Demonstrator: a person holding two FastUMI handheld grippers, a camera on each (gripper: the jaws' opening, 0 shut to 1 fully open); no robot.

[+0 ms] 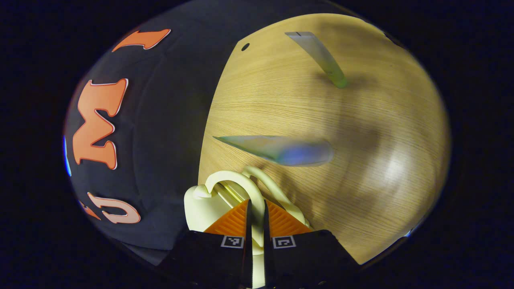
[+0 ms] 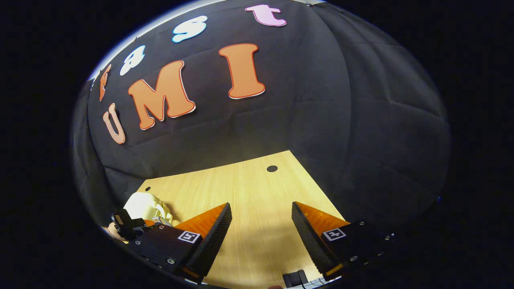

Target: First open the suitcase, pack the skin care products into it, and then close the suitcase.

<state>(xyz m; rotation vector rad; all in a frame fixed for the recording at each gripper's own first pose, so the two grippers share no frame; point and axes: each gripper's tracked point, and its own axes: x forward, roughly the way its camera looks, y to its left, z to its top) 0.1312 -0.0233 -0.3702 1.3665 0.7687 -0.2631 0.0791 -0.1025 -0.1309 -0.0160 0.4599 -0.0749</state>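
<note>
Gripping the cream suitcase (image 1: 204, 200) by its handle (image 1: 237, 184), the left gripper (image 1: 255, 218) has both fingers pinched on the loop at the wooden table's (image 1: 381, 132) edge. Two tubes (image 1: 281, 149) (image 1: 319, 56) lie beyond. The right gripper (image 2: 261, 224) hangs spread above the table.

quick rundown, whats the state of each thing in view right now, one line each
left gripper: shut on the suitcase handle
suitcase handle: cream loop, pinched between the fingers
suitcase: cream; open or closed cannot be told
blue-capped tube: lying on the table, blurred, not packed
green-capped tube: lying on the table farther off, not packed
right gripper: open, holding nothing, above the table
</note>
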